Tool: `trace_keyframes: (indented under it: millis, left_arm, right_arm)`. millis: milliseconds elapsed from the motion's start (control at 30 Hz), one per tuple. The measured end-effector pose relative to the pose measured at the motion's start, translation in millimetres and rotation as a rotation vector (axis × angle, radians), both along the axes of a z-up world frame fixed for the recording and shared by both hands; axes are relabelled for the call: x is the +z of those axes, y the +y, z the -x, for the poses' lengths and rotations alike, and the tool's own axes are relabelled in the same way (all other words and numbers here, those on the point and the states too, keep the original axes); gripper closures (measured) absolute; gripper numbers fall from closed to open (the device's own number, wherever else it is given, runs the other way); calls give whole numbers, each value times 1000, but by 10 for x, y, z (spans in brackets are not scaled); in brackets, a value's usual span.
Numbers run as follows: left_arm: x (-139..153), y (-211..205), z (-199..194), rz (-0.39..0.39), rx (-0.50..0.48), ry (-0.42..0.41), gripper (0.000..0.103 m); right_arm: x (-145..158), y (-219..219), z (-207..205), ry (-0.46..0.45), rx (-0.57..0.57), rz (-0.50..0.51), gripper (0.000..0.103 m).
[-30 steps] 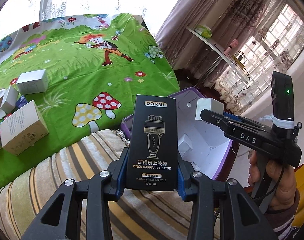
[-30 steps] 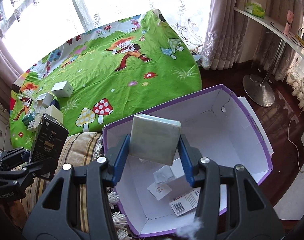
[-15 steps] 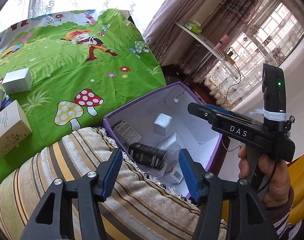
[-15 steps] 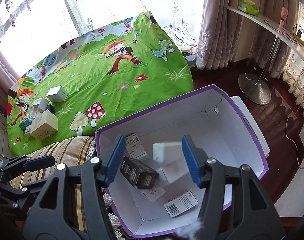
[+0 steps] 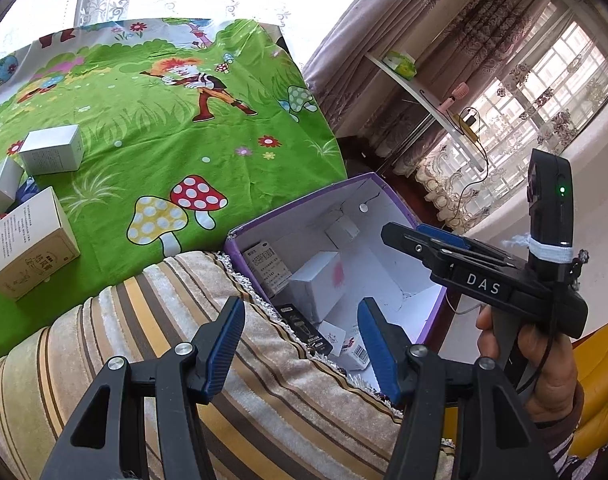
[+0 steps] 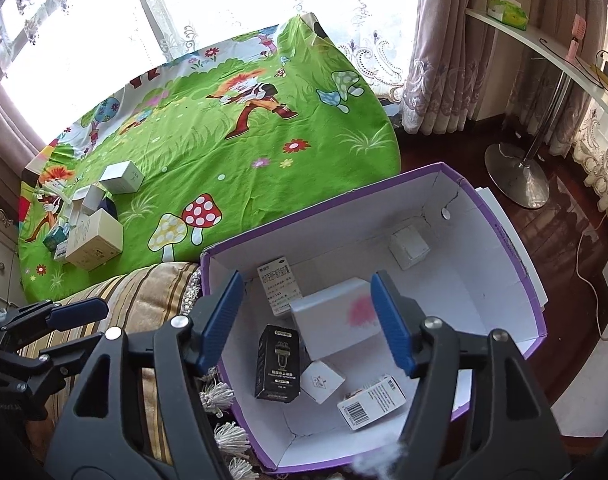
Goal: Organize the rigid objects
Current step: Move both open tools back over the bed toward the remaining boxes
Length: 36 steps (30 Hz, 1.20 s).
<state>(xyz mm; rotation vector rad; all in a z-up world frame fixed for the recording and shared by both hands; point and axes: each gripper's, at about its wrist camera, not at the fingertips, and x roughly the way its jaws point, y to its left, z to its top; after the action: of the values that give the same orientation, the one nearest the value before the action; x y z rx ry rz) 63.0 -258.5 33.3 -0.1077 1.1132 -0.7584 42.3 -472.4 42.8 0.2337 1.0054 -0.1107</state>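
Observation:
A purple-rimmed white carton (image 6: 500, 216) (image 5: 304, 200) stands beside the bed. Inside it lie the black DORMI box (image 6: 278, 364) (image 5: 304, 330), a white box with a pink smudge (image 6: 336, 316) (image 5: 318, 284), a small white cube (image 6: 409, 248), a medicine box (image 6: 280, 290) and other small packs. My left gripper (image 5: 300, 344) is open and empty over the striped cushion (image 5: 184, 360) at the carton's near edge. My right gripper (image 6: 308, 320) is open and empty above the carton; it also shows in the left wrist view (image 5: 404, 236).
Several white and beige boxes (image 6: 96, 240) (image 5: 24, 248) lie at the left of the green cartoon bedsheet (image 6: 232, 152). A round-based stand (image 6: 516, 176) and a shelf (image 6: 544, 48) are right of the carton, with curtains behind.
Both grippers opened: the black DORMI box and the white box dropped into the carton and came to rest. The left gripper drew back slightly.

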Motion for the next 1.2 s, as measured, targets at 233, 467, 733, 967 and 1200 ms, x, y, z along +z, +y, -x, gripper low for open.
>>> trace_keyframes:
  millis: [233, 467, 733, 967, 1200]
  left_arm:
    - [7, 158, -54, 10, 45, 4, 43]
    - [37, 418, -124, 17, 107, -9, 43]
    - [30, 861, -233, 29, 206, -3, 43]
    - [41, 1402, -299, 24, 301, -18, 43]
    - [-22, 2088, -374, -8, 431, -17, 43]
  right_arm:
    - [3, 116, -25, 4, 27, -4, 32]
    - [6, 371, -97, 7, 85, -3, 30]
    - [10, 712, -201, 13, 156, 5, 29]
    - [1, 1041, -303, 21, 228, 5, 28]
    - [-32, 1314, -391, 36, 281, 5, 26]
